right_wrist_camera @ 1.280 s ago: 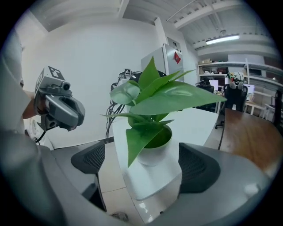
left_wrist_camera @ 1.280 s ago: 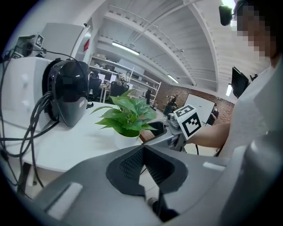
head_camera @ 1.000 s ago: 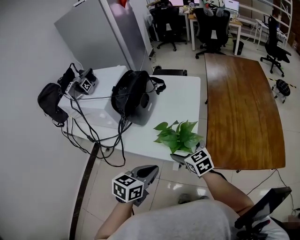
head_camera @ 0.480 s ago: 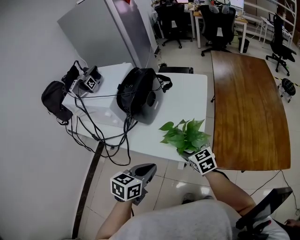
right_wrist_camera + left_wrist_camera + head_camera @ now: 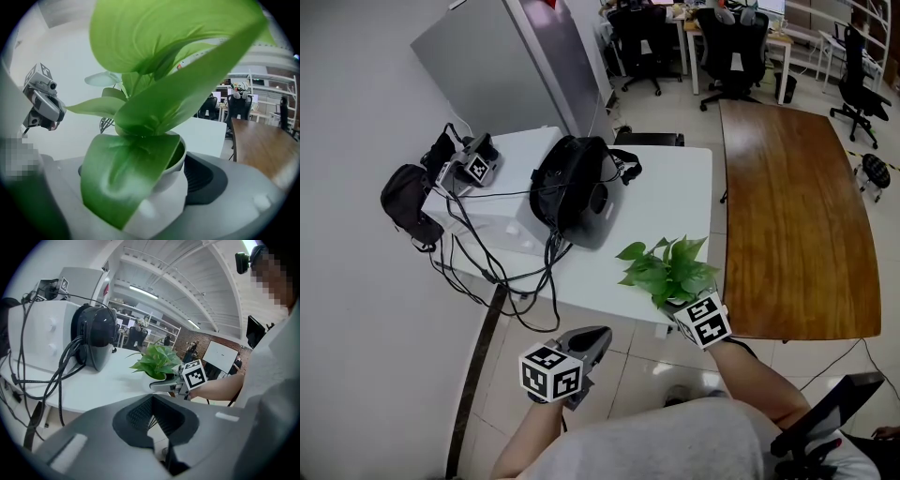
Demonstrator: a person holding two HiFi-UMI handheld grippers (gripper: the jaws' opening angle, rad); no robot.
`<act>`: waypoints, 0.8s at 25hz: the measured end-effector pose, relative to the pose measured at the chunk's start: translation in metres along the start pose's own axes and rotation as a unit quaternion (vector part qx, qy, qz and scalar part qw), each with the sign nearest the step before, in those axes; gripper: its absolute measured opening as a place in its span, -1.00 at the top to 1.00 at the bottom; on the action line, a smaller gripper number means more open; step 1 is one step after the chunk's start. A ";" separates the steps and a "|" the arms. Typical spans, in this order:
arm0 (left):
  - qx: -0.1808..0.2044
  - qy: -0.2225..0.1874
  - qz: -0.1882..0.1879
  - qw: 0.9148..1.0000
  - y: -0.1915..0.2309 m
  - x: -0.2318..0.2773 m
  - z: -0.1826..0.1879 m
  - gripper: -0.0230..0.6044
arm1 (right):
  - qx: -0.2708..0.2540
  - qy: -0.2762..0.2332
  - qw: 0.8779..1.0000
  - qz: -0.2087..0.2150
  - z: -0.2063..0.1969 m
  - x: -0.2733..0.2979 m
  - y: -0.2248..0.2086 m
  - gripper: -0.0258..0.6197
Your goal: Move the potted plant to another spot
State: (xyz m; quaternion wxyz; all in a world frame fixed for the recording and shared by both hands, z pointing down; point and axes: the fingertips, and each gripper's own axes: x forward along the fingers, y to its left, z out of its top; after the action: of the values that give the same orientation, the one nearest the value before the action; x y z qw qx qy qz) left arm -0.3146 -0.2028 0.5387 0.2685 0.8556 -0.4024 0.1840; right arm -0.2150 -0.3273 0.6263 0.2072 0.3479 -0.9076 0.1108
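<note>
One grip | right hand-held gripper (image 5: 150,180): jaws just closing, now pinching potted plant (image 5: 667,270) at surface (image 5: 670,192) near-right corner, I judge for carrying | left hand-held gripper (image 5: 152,414): pressed together, empty, kept clear.

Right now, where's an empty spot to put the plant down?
The long brown wooden table is all bare. The white table is free between the black helmet-shaped device and its right edge, beyond the green potted plant. Its left end is crowded: white box, tangled black cables.
</note>
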 end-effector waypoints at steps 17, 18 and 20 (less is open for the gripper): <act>0.014 0.003 -0.014 1.000 -0.014 0.012 0.007 0.95 | 0.002 -0.003 1.000 -0.001 0.001 -0.008 -0.003 -0.48; 0.016 0.003 -0.015 1.000 -0.015 0.013 0.007 0.95 | 0.002 -0.004 1.000 -0.002 0.001 -0.009 -0.004 -0.48; 0.019 0.003 -0.017 1.000 -0.016 0.015 0.009 0.95 | 0.004 -0.007 1.000 -0.005 0.001 -0.012 -0.007 -0.48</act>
State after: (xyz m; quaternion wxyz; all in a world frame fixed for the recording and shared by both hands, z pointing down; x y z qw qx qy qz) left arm -0.2922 -0.2083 0.5347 0.2564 0.8665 -0.3838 0.1898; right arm -0.2023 -0.3261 0.6205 0.2002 0.3544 -0.9067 0.1107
